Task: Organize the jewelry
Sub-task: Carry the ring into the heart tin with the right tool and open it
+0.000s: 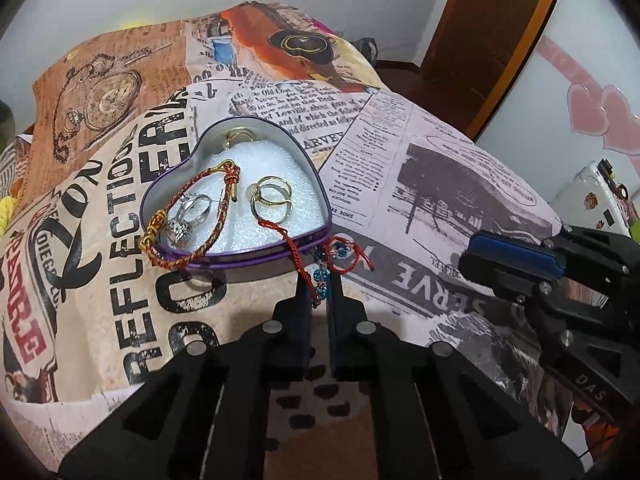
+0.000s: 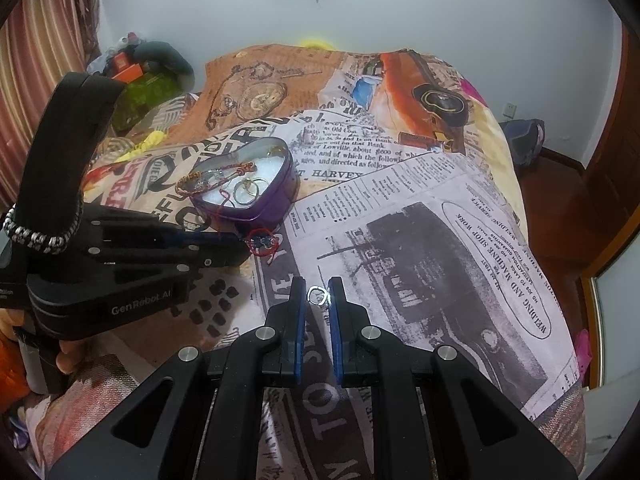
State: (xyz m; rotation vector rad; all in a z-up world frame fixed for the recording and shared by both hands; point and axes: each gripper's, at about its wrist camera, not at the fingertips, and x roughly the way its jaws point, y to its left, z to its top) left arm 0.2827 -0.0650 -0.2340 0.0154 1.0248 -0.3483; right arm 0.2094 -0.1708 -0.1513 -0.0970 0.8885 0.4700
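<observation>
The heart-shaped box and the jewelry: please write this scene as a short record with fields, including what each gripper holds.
surface: bedspread with newspaper print
box: purple heart-shaped tin, open, white foam inside
inside box: gold rings, silver rings, braided red-gold bracelet draped over the rim
left gripper: shut on a red string bracelet with blue beads, one end lying in the tin
right gripper: shut on a small silver ring, apart from the tin
</observation>
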